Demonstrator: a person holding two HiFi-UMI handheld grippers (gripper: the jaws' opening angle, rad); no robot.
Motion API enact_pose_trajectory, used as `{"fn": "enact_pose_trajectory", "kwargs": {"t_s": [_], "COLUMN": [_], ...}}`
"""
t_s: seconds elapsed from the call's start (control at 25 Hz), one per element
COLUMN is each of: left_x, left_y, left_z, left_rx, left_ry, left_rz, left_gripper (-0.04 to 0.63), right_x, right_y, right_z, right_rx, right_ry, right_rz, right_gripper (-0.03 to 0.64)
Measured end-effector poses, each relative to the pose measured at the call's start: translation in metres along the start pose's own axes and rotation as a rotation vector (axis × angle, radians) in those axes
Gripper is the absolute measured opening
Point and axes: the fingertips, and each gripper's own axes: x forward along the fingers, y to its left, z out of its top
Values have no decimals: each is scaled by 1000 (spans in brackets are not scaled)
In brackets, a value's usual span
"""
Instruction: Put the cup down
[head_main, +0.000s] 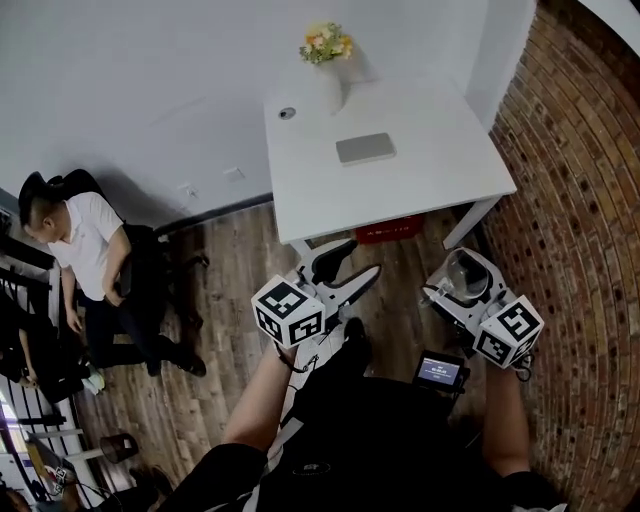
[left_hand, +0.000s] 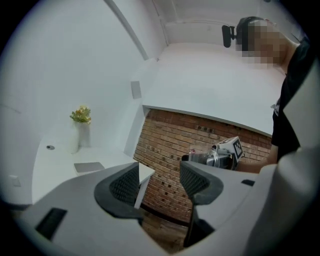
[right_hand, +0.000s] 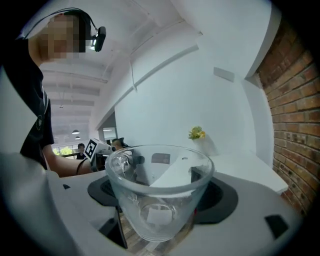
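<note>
Head view: the white table (head_main: 420, 185) stands against the wall, and both grippers hang short of its near edge, over the wooden floor (head_main: 230, 290). The right gripper (right_hand: 161, 192) is off the table's near right corner, its jaws closed against the sides of a clear glass cup (head_main: 464, 272), which sits upright between them, clear of the table top. The left gripper (left_hand: 159, 182) is in front of the table's near left corner; its jaws stand wide apart with nothing between them. At the table's far edge stands a white vase of yellow flowers (head_main: 327, 62), and a flat grey pad (head_main: 365, 148) lies near the table's middle. A brick wall (head_main: 580, 200) runs along the table's right side. A seated person (head_main: 90, 250) is well to the table's left.
</note>
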Motion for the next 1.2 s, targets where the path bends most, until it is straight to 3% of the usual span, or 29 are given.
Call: {"fn": "enact_pose_trajectory", "kwargs": {"t_s": [0.36,0.76,1.2], "left_x": [26,53,104], "left_y": [90,129,157], "left_z": [30,26,56], "left_rx": [-10,-54,7], "left_ry": [12,30,1], "left_rz": [-37,-53,42], "left_gripper": [261,261,233], "right_x": [76,111,158], "right_y": [-45,-77,-132], "right_z": [28,21,39], "right_rx": [36,59,-42], "right_ry": [0,59,59], "right_rz": [-67,-75,83], "right_gripper": [414,414,414]}}
